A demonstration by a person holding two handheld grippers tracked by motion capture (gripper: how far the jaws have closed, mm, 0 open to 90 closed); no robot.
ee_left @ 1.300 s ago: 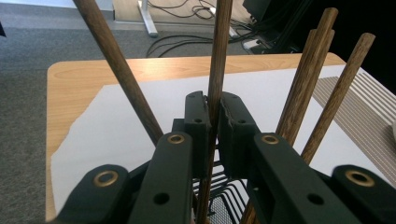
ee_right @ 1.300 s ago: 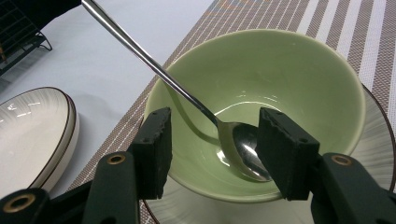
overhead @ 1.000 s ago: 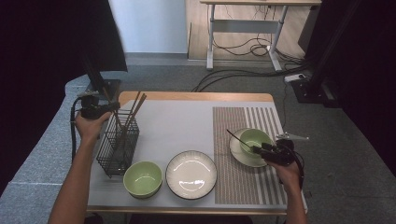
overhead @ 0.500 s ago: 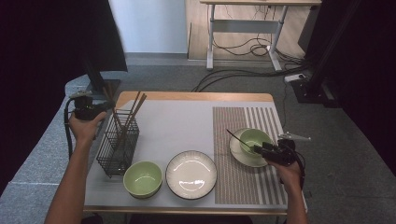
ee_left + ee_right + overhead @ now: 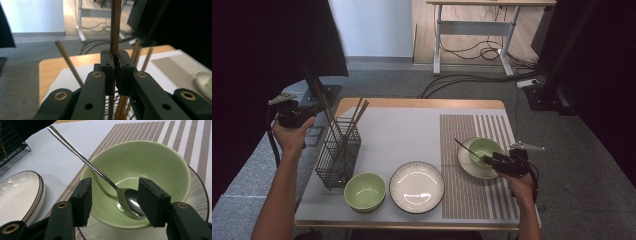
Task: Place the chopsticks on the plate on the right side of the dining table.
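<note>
My left gripper [image 5: 318,107] [image 5: 115,58] is shut on a brown chopstick [image 5: 115,30] that stands nearly upright, its lower end down in the black wire basket [image 5: 338,152]. More chopsticks [image 5: 356,117] lean in the basket. At the right, my right gripper [image 5: 490,160] [image 5: 113,200] is open at the near rim of a green bowl [image 5: 484,147] [image 5: 155,162]. The bowl sits on a saucer [image 5: 469,167] [image 5: 200,195]. A metal spoon [image 5: 82,157] rests in it, bowl end between the jaws untouched, handle [image 5: 462,146] pointing up-left.
A second green bowl [image 5: 364,191] and a white ribbed plate [image 5: 417,186] [image 5: 17,195] sit along the table's front edge. A striped placemat [image 5: 467,200] covers the right half. The basket [image 5: 10,142] stands at the left edge.
My left hand has shifted to the left, carrying the gripped chopstick and tilting it over the basket. The right gripper has stayed at the bowl.
</note>
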